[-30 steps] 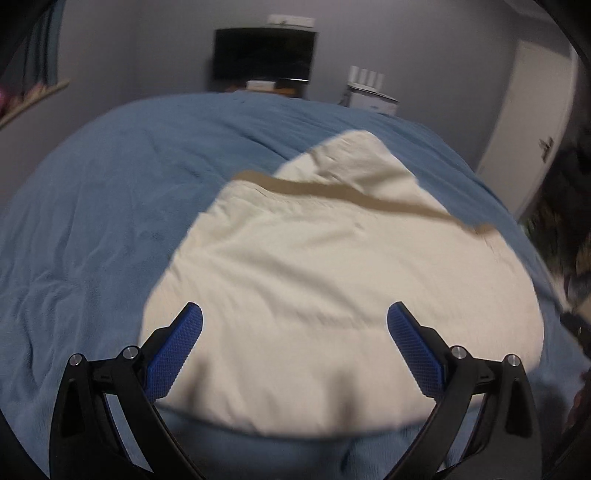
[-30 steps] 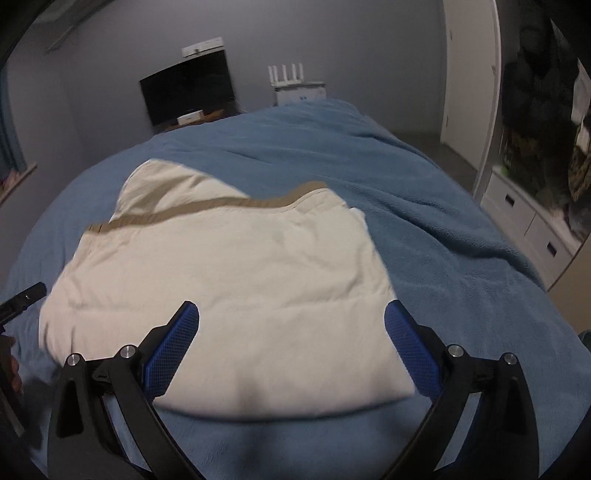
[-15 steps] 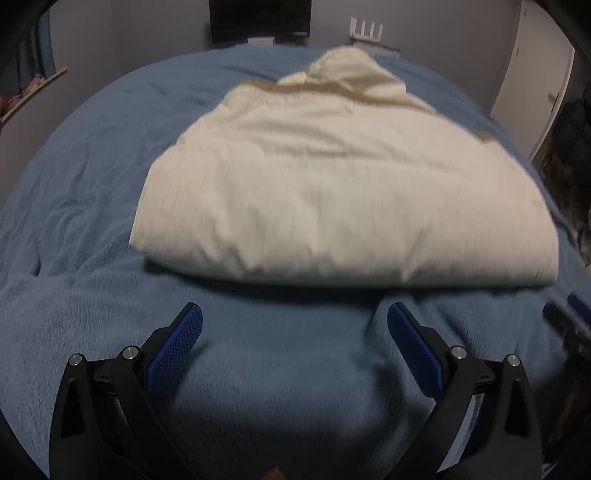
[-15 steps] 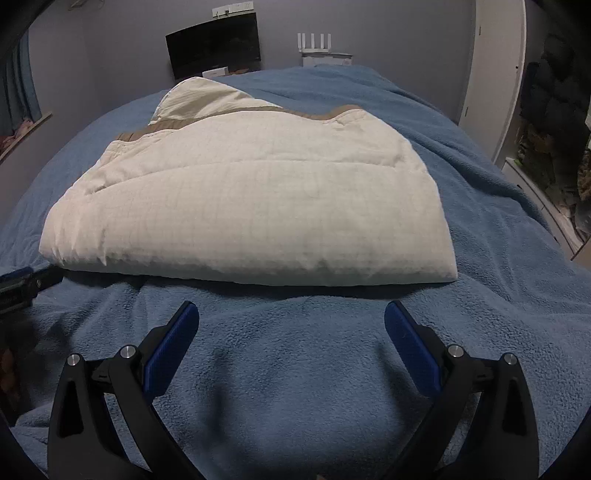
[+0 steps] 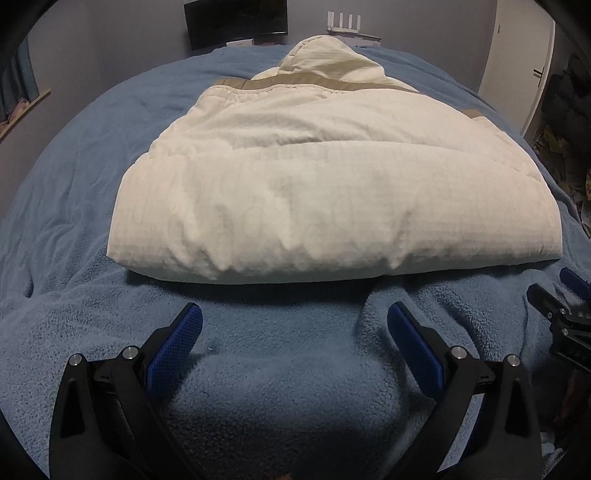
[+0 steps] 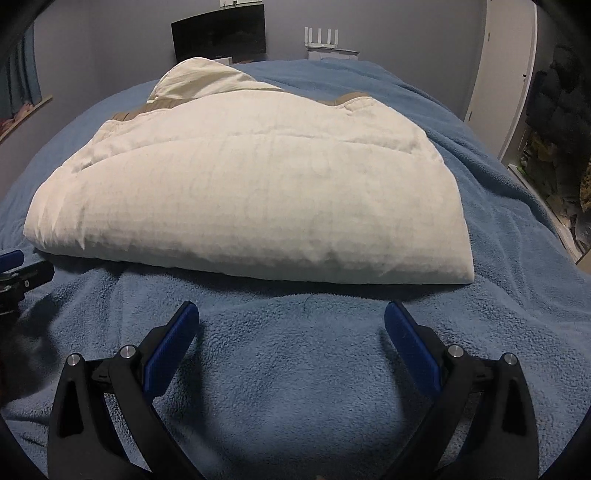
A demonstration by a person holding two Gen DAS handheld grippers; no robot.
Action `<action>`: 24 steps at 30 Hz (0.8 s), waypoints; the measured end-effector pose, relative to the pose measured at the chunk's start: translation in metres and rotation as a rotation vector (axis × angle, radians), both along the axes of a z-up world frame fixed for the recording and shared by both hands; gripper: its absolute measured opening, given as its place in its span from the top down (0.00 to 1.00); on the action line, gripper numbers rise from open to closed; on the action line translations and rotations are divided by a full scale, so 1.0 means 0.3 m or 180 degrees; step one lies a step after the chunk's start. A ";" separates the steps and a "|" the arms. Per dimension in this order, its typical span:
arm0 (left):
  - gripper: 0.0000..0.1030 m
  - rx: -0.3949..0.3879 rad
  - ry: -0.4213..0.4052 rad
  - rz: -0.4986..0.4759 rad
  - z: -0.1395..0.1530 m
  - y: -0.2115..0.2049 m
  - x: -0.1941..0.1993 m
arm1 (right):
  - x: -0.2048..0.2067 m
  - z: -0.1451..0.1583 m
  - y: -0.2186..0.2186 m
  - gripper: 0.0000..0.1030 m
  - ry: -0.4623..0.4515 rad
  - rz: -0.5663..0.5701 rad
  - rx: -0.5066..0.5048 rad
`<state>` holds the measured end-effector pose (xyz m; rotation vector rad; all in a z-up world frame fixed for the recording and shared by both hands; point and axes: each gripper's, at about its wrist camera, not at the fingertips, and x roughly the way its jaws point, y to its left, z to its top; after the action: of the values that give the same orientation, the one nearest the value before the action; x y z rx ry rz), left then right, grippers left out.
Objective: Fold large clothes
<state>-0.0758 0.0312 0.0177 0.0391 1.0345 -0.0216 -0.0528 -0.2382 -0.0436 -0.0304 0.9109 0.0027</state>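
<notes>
Blue blanket across whole frame. Cream padded jacket, folded, filling centre frame: probably light, puffy, springy; best pinched at near fold edge. Left gripper and right gripper, lower frame, spread wide, empty.

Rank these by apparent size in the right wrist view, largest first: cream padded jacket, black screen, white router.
1. Cream padded jacket, though nearest the camera.
2. Black screen.
3. White router, far off like the screen.
</notes>
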 end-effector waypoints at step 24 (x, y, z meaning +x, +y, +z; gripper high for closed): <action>0.06 -0.0008 0.0049 -0.0001 -0.014 -0.005 0.009 | 0.004 -0.015 0.008 0.07 0.0051 -0.0060 0.0032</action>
<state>-0.0730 0.0297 0.0136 0.0367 1.0497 -0.0236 -0.0516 -0.2357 -0.0482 -0.0124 0.9270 -0.0102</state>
